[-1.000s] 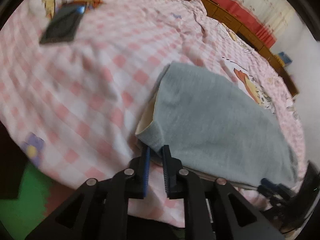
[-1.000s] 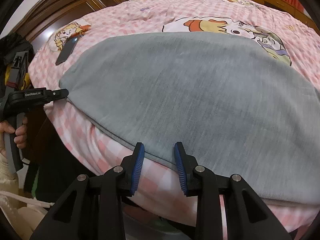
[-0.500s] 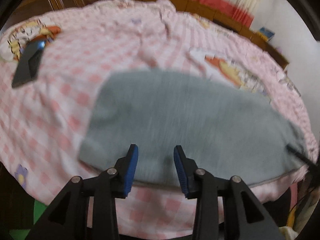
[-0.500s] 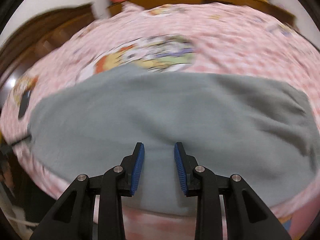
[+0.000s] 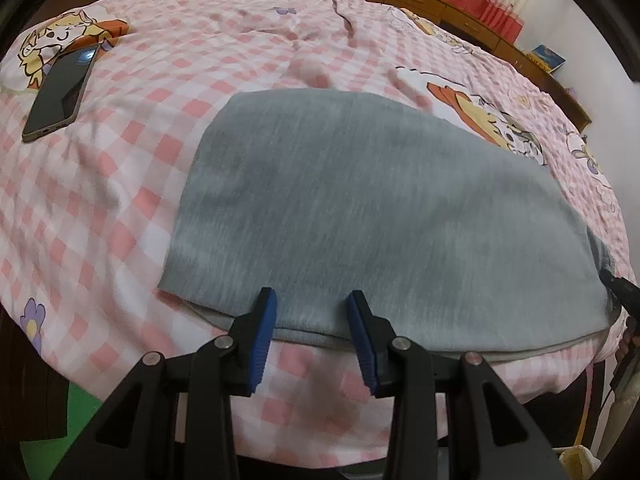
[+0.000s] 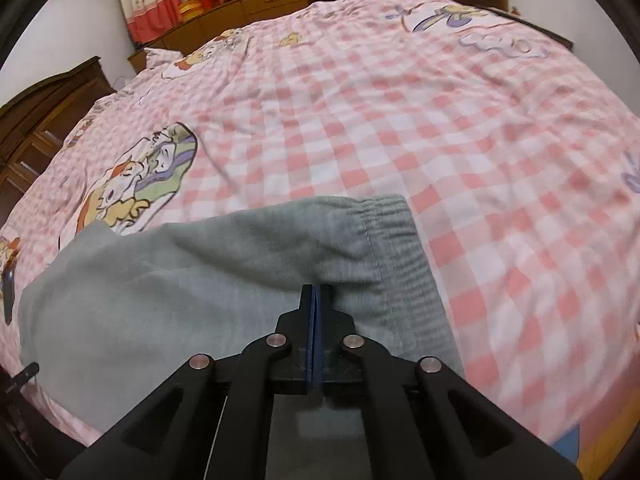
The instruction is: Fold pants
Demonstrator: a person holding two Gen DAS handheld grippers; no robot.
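Observation:
Grey pants (image 5: 380,220) lie folded lengthwise near the front edge of a bed with a pink checked sheet (image 5: 200,60). My left gripper (image 5: 312,308) is open and empty, hovering just above the pants' near edge. In the right wrist view the pants (image 6: 180,288) show their ribbed waistband (image 6: 400,248) at the right end. My right gripper (image 6: 315,300) is shut on the pants next to the waistband, and the cloth puckers up at the fingers. The right gripper's tip also shows at the far right of the left wrist view (image 5: 620,290).
A dark phone (image 5: 60,92) lies on the sheet at the far left. Cartoon prints (image 5: 492,120) mark the sheet beyond the pants. Wooden cabinets (image 5: 460,12) and red curtains stand behind the bed. The bed's front edge drops off just below the pants.
My left gripper let go of the pants' end, opened, and swung to face the long side. My right gripper moved to the waistband end and closed on the cloth.

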